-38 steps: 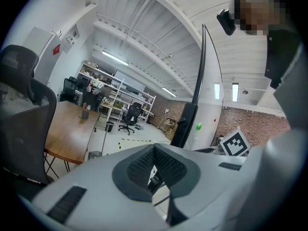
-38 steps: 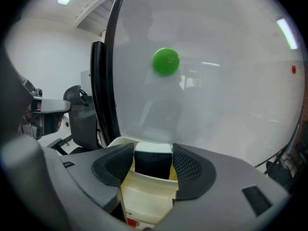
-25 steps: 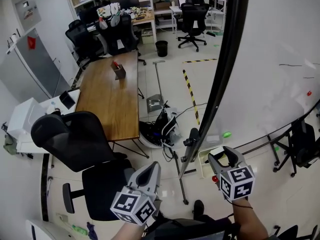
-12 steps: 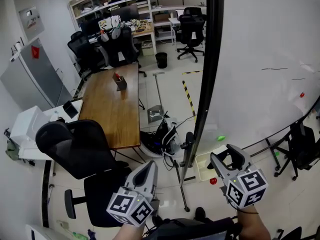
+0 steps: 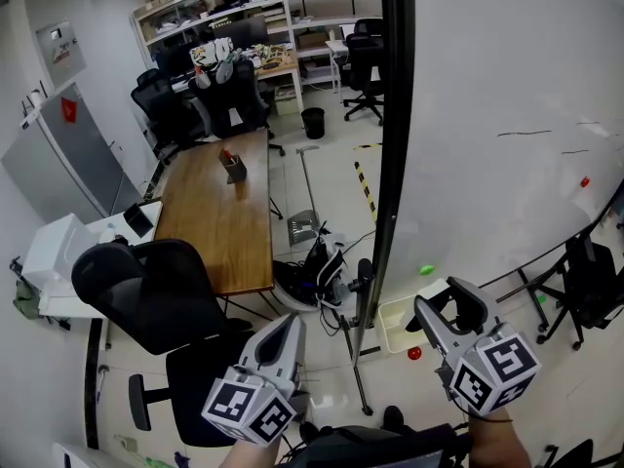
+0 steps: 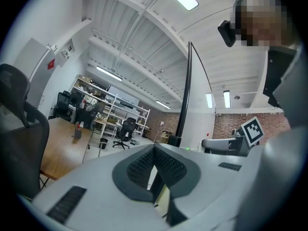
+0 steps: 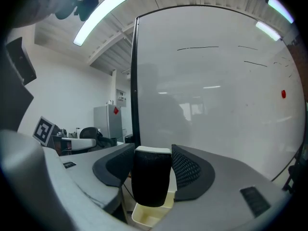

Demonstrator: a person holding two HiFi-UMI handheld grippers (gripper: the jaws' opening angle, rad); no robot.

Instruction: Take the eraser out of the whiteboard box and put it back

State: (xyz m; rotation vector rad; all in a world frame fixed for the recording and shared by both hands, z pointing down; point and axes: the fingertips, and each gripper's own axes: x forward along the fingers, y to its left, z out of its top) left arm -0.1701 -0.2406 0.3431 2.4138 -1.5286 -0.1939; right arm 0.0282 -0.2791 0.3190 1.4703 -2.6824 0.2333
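Closing on the eraser [image 7: 151,177] above the whiteboard box [image 7: 147,219], right gripper [image 7: 152,154] jaws press it; left gripper [image 6: 155,152] clenched, empty.

The eraser [image 7: 151,186] is seen as black with a white top, and the whiteboard box [image 7: 144,219] beneath it as cream. The whiteboard [image 5: 507,86] is white, edged in black. At the left, a brown wooden table [image 5: 219,213] and black chairs [image 5: 146,286] are shown. Farther off, floor tape [image 5: 367,191] is striped yellow and black.

In the right gripper view the eraser [image 7: 151,177] hides part of the whiteboard box [image 7: 147,219] behind it. The thin marks [image 7: 197,47] on the whiteboard [image 7: 216,105] are too small to read.
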